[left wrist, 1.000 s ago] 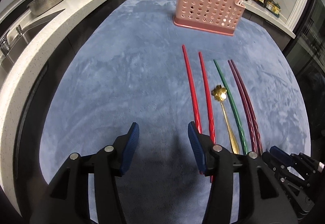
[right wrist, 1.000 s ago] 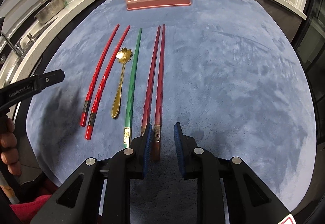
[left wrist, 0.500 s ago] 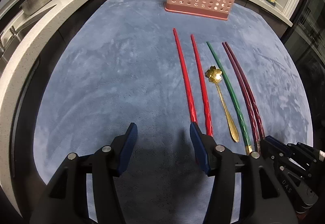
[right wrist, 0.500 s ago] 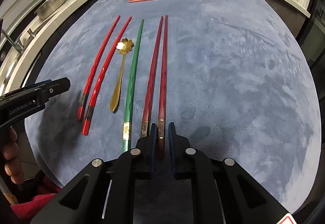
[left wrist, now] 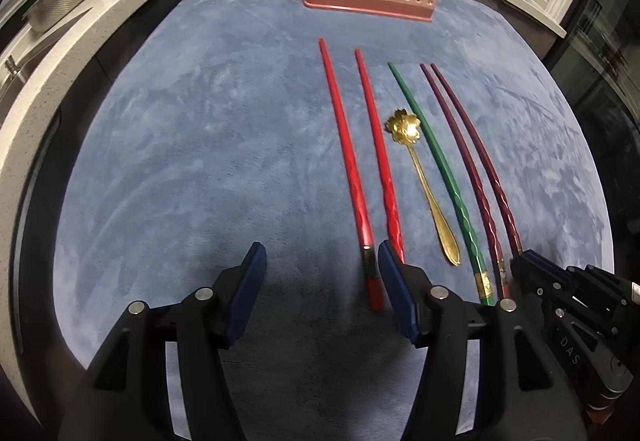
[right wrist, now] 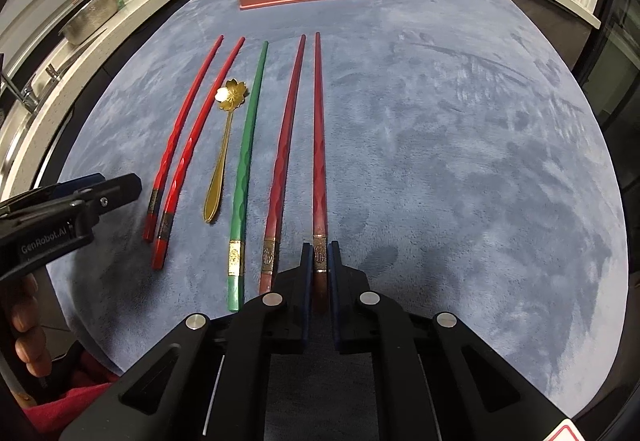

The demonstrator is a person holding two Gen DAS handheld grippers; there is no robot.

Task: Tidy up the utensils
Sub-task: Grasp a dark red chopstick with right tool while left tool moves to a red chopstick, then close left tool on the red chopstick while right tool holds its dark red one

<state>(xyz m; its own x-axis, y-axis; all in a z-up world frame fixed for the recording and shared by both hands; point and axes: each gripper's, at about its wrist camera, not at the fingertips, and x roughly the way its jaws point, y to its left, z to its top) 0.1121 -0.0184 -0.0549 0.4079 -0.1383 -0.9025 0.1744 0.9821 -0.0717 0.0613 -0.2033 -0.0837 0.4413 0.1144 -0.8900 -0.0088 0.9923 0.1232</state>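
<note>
Right tongs (right wrist: 320, 261) just closed on butt end of outer dark red chopstick (right wrist: 319, 145), still flat on worktop (right wrist: 460, 145). Light, stiff, slick stick; end grip may let tip droop. Left tongs (left wrist: 320, 265) half-open, just widening, empty, beside bright red chopsticks (left wrist: 352, 169).

Blue mat (left wrist: 200, 161) ringed by pale kitchen counter (left wrist: 52, 53).
</note>
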